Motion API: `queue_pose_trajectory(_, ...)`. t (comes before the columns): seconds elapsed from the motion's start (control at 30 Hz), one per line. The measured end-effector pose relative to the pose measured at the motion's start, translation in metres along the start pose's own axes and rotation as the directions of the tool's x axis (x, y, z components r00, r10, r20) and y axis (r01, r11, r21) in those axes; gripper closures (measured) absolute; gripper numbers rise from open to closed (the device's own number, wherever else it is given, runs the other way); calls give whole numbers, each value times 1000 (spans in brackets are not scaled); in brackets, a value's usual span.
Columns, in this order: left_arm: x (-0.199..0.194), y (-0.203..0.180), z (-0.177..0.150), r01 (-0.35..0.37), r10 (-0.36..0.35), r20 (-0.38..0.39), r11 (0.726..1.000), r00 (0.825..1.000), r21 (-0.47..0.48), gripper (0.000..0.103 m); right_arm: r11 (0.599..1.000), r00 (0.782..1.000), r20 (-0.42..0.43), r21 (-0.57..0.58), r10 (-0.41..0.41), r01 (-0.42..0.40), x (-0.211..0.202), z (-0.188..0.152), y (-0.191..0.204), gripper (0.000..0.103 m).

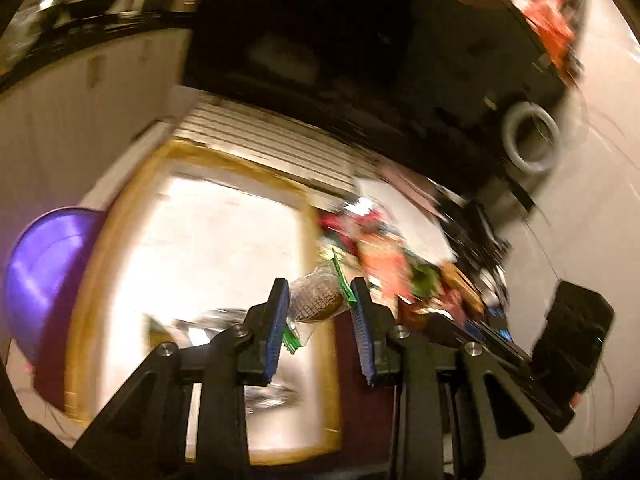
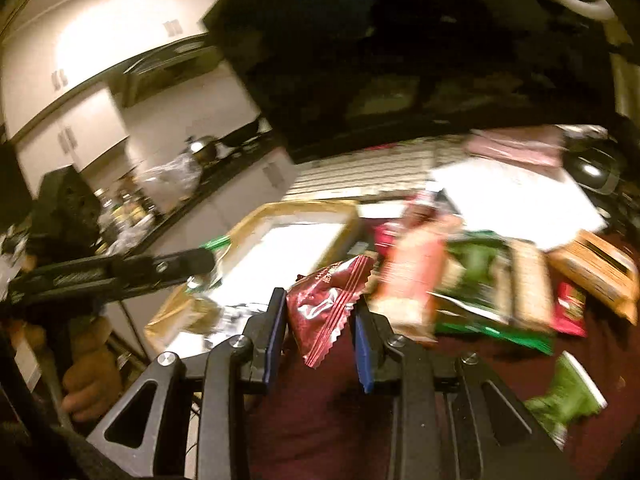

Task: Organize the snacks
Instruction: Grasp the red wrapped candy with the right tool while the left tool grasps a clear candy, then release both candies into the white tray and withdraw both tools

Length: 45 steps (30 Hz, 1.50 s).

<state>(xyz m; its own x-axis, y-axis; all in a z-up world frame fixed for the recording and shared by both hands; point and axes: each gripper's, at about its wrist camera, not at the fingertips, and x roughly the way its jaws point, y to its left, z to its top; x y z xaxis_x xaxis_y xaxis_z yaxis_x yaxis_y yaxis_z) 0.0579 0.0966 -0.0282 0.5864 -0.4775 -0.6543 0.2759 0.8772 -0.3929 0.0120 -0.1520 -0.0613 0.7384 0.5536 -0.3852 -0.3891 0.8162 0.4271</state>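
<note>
maroon tabletop (image 2: 320, 408) w/ snack pile, left gripper (image 1: 320, 312) grasping clear wafer pack (image 1: 318, 296), right gripper (image 2: 320, 320) pinching red packet (image 2: 324, 300), print unreadable

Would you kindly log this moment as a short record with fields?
left tongs: closed on a clear-wrapped brown snack with green ends
right tongs: closed on a dark red packet
tray: gold-rimmed, white inside, beyond both tongs
snack pile: mixed packets on the maroon surface, right of the tray
bowl: purple, left of the tray
image quality: motion-blurred
</note>
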Motion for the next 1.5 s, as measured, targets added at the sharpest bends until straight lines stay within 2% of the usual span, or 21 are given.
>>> queue_pose_trajectory(0.17,5,31,12,-129,130,8,990,991,-63,70,997,996,-49,-17,74,-75,43,18,23,73)
queue_pose_trajectory(0.33,26,46,20,-232,230,-44,971,972,-58,70,997,991,-122,-44,59,-65,96,29,42,73)
queue_pose_trajectory(0.47,37,58,25,-280,277,-78,960,958,-33,70,997,976,-210,-37,58,-67,131,25,47,73)
queue_pose_trajectory(0.57,44,64,22,-302,299,-97,953,949,-17,69,998,969,-242,-44,40,-52,144,20,47,73)
queue_pose_trajectory(0.73,52,74,18,-286,279,-127,957,952,-40,68,997,968,-250,-57,33,-48,150,13,48,69)
queue_pose_trajectory(0.77,52,74,17,-284,277,-131,958,952,-40,63,997,968,-248,-57,32,-47,151,13,49,69)
queue_pose_trajectory(0.8,51,74,17,-282,275,-130,959,953,-40,54,997,968,-246,-51,40,-54,150,12,48,68)
queue_pose_trajectory(0.87,46,72,17,-284,279,-99,958,955,-41,44,996,970,-232,-36,70,-81,147,12,47,63)
queue_pose_trajectory(0.93,32,67,16,-293,292,-28,955,956,-48,39,996,974,-211,-34,79,-88,143,14,46,56)
queue_pose_trajectory(1.0,16,61,14,-293,296,47,954,954,-58,29,995,980,-177,-33,88,-95,136,16,46,53)
queue_pose_trajectory(1.1,3,50,8,-273,276,94,961,957,-43,27,997,990,-123,-26,72,-76,124,19,43,51)
queue_pose_trajectory(1.23,-10,31,-10,-206,205,113,979,972,-8,26,999,998,-60,-47,24,-27,93,17,42,51)
queue_pose_trajectory(1.33,-8,18,-20,-159,158,96,987,983,8,26,998,997,-75,-55,10,-15,71,6,35,51)
queue_pose_trajectory(1.5,0,-14,-28,-118,114,77,992,991,54,26,999,994,-105,-49,-11,5,40,-15,19,51)
